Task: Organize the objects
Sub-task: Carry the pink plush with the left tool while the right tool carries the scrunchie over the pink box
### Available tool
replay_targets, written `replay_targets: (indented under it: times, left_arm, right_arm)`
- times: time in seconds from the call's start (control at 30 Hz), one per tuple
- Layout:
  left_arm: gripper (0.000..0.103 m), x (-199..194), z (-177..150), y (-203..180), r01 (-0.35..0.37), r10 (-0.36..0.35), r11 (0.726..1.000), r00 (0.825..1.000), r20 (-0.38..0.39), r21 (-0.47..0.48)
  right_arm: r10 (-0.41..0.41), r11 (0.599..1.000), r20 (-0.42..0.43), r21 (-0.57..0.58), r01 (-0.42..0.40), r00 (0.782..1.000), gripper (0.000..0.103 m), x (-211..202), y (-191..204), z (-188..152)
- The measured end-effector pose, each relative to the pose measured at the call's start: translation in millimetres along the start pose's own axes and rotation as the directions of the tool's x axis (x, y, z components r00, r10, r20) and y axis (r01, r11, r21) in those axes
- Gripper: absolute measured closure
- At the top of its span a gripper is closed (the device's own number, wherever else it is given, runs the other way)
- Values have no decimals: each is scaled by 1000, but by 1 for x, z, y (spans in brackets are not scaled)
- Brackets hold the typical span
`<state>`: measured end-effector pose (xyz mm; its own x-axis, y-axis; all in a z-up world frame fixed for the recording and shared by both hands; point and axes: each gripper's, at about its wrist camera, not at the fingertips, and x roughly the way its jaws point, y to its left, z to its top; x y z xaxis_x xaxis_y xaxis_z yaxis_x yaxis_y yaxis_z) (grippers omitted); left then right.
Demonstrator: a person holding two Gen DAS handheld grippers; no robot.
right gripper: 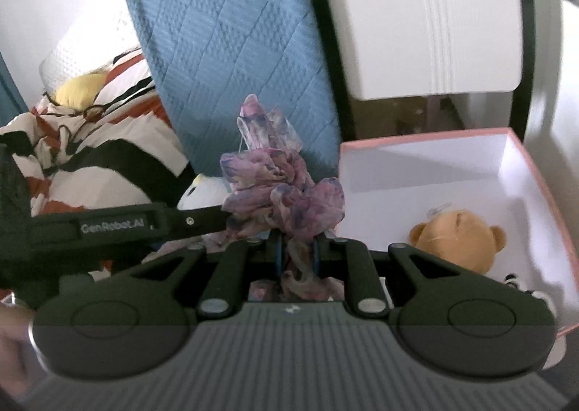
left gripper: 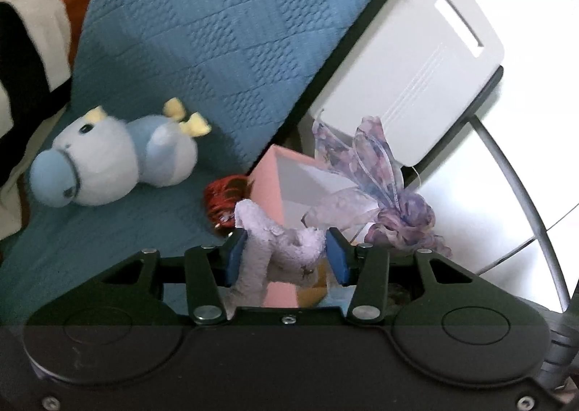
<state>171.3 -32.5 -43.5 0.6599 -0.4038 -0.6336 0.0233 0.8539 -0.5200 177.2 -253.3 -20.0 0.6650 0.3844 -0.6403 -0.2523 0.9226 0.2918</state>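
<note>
Left hand-held gripper [left gripper: 286, 259]: partly closed, its blue pads [left gripper: 237, 259] pressing both sides of a pale lilac plush toy [left gripper: 278, 248], which fills the gap between them.
Lilac plush toy: soft and limp; one limb hangs down below the pads, another sticks up to the left, just above the pink box [left gripper: 267, 175].
Left hand-held gripper pose: pointing forward over the box corner, with the bed edge to its left.
Right hand-held gripper [right gripper: 296, 255]: nearly closed, the pads squeezing a narrow bunch of the purple gauzy scarf [right gripper: 282, 186].
Purple gauzy scarf: crumpled above the right fingers, loose ends trailing below them; in the left view it [left gripper: 383, 201] floats just right of the lilac toy.
Right hand-held gripper pose: level, aimed between the bed and the box; the left tool's black body [right gripper: 108, 226] crosses in from the left, close to the scarf.
Pink box from the right view [right gripper: 535, 172]: open, white inside, just right of the scarf.
Tan bear plush [right gripper: 457, 240]: lying inside the box, near its front.
Striped item [right gripper: 514, 280]: beside the bear, possibly another toy, too hidden to tell.
Blue hippo plush [left gripper: 108, 157]: on its side on the blue quilt [left gripper: 217, 30], well left of the box.
Red wiry item [left gripper: 224, 193]: touching the box's left wall.
White panel [left gripper: 416, 67]: behind the box.
Striped blanket [right gripper: 90, 143]: bunched at the bed's left.
</note>
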Motion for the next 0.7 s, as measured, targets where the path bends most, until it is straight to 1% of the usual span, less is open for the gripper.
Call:
replay_targets:
  times: [0.3, 0.53, 0.7]
  left_arm:
    - [58, 11, 8, -35, 46, -46, 998, 999, 24, 33]
    - [58, 32, 4, -61, 59, -59, 996, 998, -5, 59]
    - [58, 45, -4, -75, 68, -66, 995, 997, -33, 68]
  right_arm:
    - [-28, 999, 50, 20, 27, 998, 85, -19, -35, 15]
    - [-55, 997, 81, 61, 50, 995, 85, -33, -65, 12]
    - [-80, 993, 80, 93, 73, 994, 85, -37, -90, 8]
